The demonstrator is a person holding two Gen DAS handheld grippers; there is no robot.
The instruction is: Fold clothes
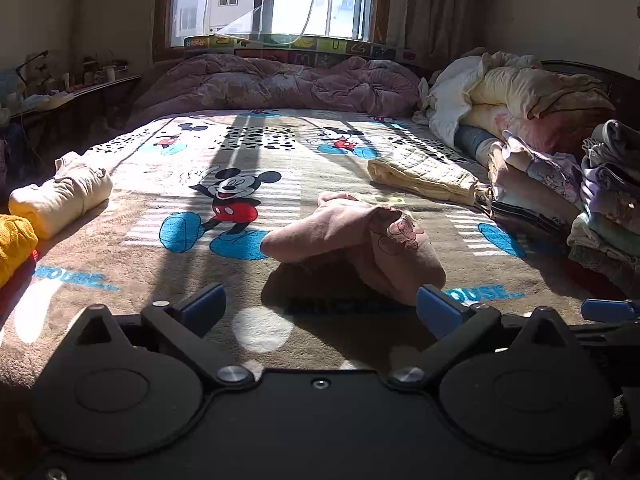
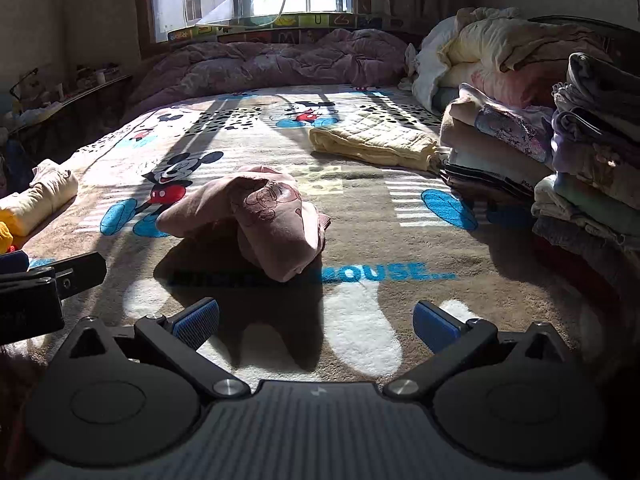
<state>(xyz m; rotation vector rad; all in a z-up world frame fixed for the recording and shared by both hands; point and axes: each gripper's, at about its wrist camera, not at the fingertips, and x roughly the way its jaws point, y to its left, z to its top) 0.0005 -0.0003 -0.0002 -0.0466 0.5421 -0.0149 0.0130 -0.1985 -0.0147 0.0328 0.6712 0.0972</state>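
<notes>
A pink garment [image 1: 356, 242] with a cartoon print lies rolled and bunched on the Mickey Mouse blanket [image 1: 224, 152]. It also shows in the right wrist view [image 2: 256, 216]. My left gripper [image 1: 320, 310] is open and empty, just in front of the garment, its right finger close to the cloth. My right gripper [image 2: 316, 324] is open and empty, a little short of the garment. The left gripper's body shows at the left edge of the right wrist view [image 2: 44, 284].
A rolled cream garment [image 1: 60, 196] and a yellow one [image 1: 14, 244] lie at the left. A folded yellow quilted cloth [image 2: 372, 142] lies behind the garment. Stacks of folded clothes [image 2: 560, 160] and bedding [image 1: 520, 96] fill the right side. A pink duvet [image 1: 280, 84] lies under the window.
</notes>
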